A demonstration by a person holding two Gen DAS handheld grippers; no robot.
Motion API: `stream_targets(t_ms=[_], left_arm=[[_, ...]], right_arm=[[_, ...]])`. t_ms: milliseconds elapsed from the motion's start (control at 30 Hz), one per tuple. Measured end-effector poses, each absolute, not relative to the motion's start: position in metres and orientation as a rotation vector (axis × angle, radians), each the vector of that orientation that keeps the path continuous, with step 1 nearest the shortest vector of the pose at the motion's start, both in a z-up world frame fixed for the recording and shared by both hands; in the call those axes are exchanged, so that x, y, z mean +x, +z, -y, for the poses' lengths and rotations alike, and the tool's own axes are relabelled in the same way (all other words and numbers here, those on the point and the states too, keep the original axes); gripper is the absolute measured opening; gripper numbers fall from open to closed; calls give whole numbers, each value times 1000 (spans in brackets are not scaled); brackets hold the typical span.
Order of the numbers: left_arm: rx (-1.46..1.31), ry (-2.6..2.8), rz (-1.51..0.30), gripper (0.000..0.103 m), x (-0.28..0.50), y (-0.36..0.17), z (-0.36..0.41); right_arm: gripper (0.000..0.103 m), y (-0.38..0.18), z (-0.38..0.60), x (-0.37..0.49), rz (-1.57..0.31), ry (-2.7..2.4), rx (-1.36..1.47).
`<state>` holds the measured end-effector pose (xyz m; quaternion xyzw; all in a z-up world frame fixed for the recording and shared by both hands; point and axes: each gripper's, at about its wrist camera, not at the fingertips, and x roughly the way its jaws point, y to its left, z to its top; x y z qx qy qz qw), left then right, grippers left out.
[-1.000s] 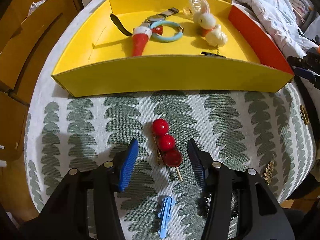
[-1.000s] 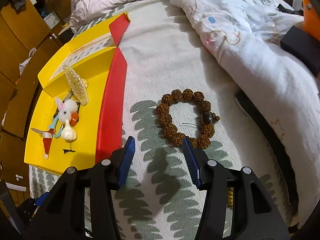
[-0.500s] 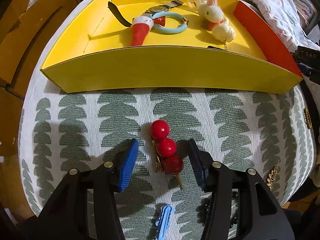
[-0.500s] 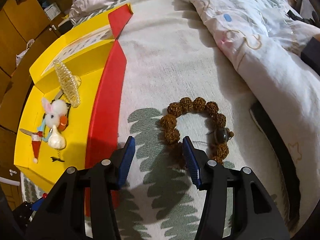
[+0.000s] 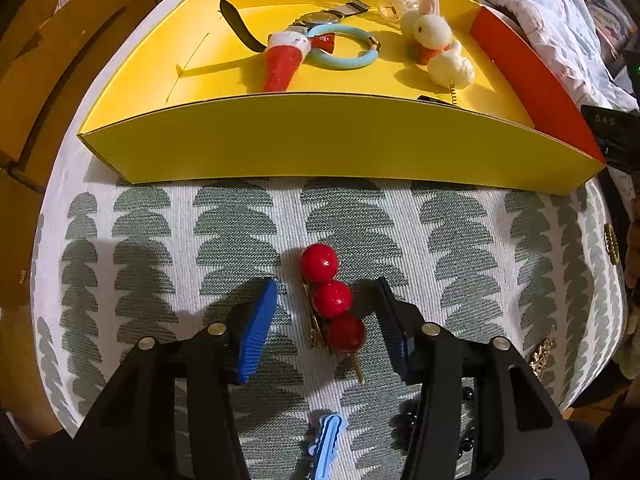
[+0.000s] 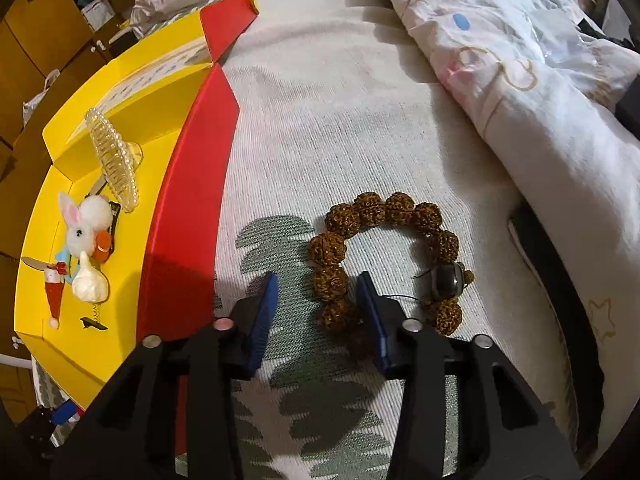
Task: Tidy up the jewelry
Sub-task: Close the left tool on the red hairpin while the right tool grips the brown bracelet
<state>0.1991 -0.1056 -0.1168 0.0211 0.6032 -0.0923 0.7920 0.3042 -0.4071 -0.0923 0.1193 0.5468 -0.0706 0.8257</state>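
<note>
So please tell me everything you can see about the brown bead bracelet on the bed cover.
The brown bead bracelet is a ring of rough, wrinkled, seed-like beads, plus one smooth dark glossy bead with thin thread ends beside it. It lies flat on the leaf-patterned cover, right of the yellow box. The right claw is closing astride its near-left beads; no pad visibly presses them yet.

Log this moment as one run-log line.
left gripper: open, straddling red-ball hair clip | right gripper: closing around brown bead bracelet | yellow box: awaiting both
</note>
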Motion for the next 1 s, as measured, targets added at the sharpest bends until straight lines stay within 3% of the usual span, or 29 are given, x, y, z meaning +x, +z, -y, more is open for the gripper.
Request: stream_targets(t_ms=[433, 633, 1000], left_arm=[[21, -212, -1302, 45, 193, -116, 101], [-2, -225, -1309, 23, 197, -116, 95], [-23, -254, -1316, 22, 193, -109, 99]], right_arm=[[37, -99, 405, 307, -1165, -142, 215], [29, -96, 408, 304, -1168, -139, 243], [21, -92, 416, 297, -1166, -138, 296]])
